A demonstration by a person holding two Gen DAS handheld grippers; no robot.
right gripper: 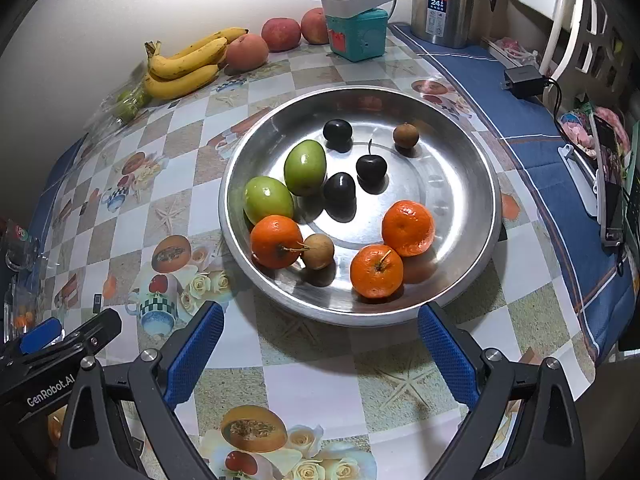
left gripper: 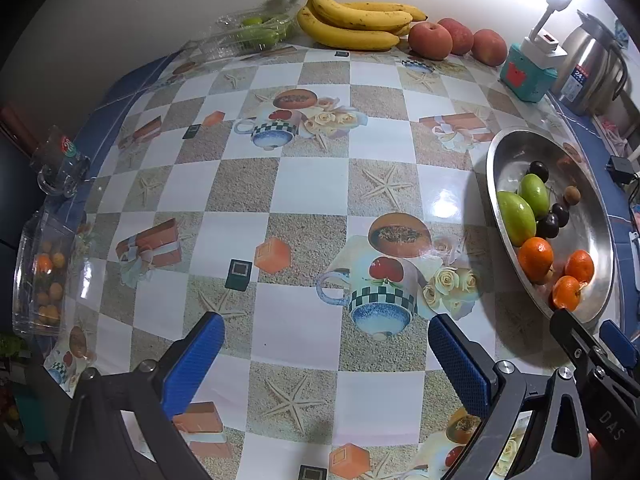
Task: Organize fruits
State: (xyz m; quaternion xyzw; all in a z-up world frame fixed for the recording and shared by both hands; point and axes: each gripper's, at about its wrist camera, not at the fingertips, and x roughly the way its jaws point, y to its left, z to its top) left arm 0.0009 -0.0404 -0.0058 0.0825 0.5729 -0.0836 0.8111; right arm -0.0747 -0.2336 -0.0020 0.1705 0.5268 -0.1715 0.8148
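Fruit fills the steel bowl (right gripper: 460, 280) on the table (right gripper: 320, 364): three oranges (right gripper: 408, 227), two green fruits (right gripper: 305, 167), dark cherries (right gripper: 371, 167). Left gripper (left gripper: 326, 364) and right gripper (right gripper: 320, 354) gape wide, empty.

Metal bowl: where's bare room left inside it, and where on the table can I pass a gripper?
In the metal bowl, the right half is bare, between the small brown fruit and the oranges. The left side is crowded. The tablecloth between bowl and bananas lies open.
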